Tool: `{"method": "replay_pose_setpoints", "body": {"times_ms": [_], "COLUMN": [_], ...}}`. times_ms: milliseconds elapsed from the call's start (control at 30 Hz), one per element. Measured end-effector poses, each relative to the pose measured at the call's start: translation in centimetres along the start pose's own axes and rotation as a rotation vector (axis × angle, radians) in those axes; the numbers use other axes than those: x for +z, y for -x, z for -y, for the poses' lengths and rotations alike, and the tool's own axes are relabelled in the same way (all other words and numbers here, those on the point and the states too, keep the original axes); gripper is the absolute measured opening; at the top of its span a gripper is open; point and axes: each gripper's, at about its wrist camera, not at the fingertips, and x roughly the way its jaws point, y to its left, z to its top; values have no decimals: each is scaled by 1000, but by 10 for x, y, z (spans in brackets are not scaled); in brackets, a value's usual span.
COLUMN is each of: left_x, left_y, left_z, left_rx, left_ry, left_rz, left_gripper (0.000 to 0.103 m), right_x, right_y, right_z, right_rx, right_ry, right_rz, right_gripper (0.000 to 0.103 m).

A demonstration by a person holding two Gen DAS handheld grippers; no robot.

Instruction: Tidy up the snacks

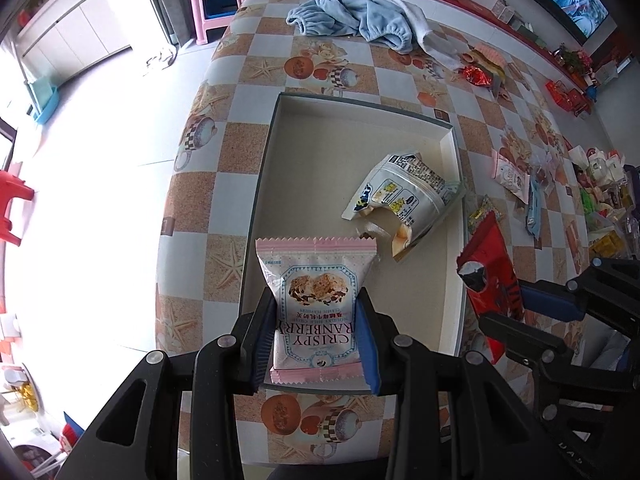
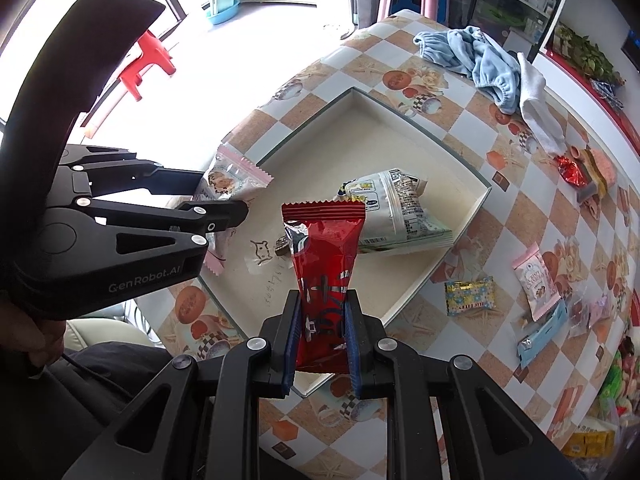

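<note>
My left gripper [image 1: 316, 312] is shut on a pink-edged Crispy Cranberry packet [image 1: 316, 280] and holds it over the near left part of a shallow cream box [image 1: 320, 152]. My right gripper [image 2: 322, 312] is shut on a red snack packet [image 2: 324, 248] above the box's near edge [image 2: 400, 304]. A silver-white snack bag [image 1: 404, 196] lies inside the box; it also shows in the right wrist view [image 2: 396, 208]. In the right wrist view the left gripper [image 2: 232, 212] holds the pink packet [image 2: 228, 180] at the box's left side. In the left wrist view the red packet [image 1: 492, 276] hangs at the box's right edge.
Loose snacks lie on the checkered table right of the box: a pink packet [image 2: 536, 280], a yellow flowered packet [image 2: 470, 294], a blue packet [image 2: 540, 336]. A blue cloth [image 2: 476, 60] and white sock [image 2: 534, 100] lie at the far end. Pink stool [image 1: 218, 0] beyond the table.
</note>
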Motion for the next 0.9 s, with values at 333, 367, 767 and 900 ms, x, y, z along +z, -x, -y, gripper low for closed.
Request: {"method": "replay_pose_setpoints", "body": {"times_ms": [333, 367, 767, 900], "left_x": [-1, 0, 1, 1], "left_y": [-2, -2, -2, -1], "left_z": [-1, -2, -4, -4], "left_rx": [10, 11, 8, 7], "left_ry": [-3, -2, -2, 3], "left_rz": [-7, -9, -10, -10], "left_gripper": [40, 40, 40, 40], "right_x": [0, 0, 6, 5], "right_y": [-3, -4, -5, -5], "right_z": [-2, -1, -5, -5], "right_rx": [11, 13, 7, 7], "right_ry": [0, -1, 1, -3], "right_rz": [-4, -6, 3, 4], "right_gripper": [22, 22, 22, 22]}}
